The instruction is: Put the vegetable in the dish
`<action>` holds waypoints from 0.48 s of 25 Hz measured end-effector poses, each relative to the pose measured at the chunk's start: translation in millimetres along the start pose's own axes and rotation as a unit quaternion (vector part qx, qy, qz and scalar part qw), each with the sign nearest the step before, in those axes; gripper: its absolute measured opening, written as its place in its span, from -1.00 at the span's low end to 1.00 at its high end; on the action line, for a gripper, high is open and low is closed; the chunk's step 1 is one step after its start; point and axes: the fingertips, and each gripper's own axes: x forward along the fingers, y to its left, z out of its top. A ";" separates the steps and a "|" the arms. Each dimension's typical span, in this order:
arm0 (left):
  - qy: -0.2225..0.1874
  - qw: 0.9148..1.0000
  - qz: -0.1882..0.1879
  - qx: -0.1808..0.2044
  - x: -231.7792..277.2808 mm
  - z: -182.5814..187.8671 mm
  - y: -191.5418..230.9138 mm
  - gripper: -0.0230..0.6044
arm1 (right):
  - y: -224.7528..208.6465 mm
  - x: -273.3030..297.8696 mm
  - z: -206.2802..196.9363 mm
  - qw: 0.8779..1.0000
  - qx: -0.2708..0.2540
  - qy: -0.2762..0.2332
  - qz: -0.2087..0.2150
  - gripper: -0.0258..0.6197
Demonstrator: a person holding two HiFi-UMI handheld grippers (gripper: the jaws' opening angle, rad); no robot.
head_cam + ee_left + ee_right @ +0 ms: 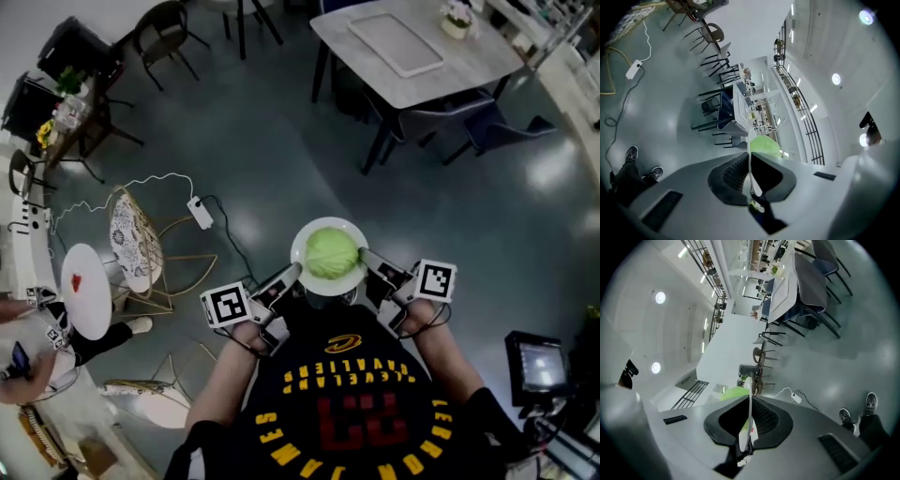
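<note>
A person in a dark jersey [342, 412] stands over a grey floor [281, 150] with a gripper in each hand.

The left gripper [292, 272], with its marker cube [226, 305] close to the body, has its jaws closed onto the left edge of a white dish [328, 223]. In the left gripper view the left gripper [749, 161] has the dish [748, 143] edge-on as a thin white line pinched between the two dark pads, which are parted only by the rim.

The right gripper [367, 255], with its own marker cube [434, 279], clamps the right edge of the same dish. The right gripper view shows the right gripper [750, 404] with the rim of the dish [746, 432] squeezed between the pads in the same way.

The dish is held level in the air between the two grippers, over the floor. The vegetable [331, 253], a round pale-green head, sits in the middle of the dish. It shows as a green bulge just past the jaws in the left gripper view [764, 145] and in the right gripper view [733, 392].

Farther out, a white power strip [200, 212] lies on the floor on its cable, beside a gold wire chair [141, 244]. A light table [469, 66] with a tray [396, 42] on it stands at the far right.
</note>
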 end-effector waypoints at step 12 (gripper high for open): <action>-0.055 0.998 0.011 -0.014 -10.5 21.6 12.7 -0.88 | 0.0 26.1 -1.9 0.998 -0.003 0.058 0.009 -0.85</action>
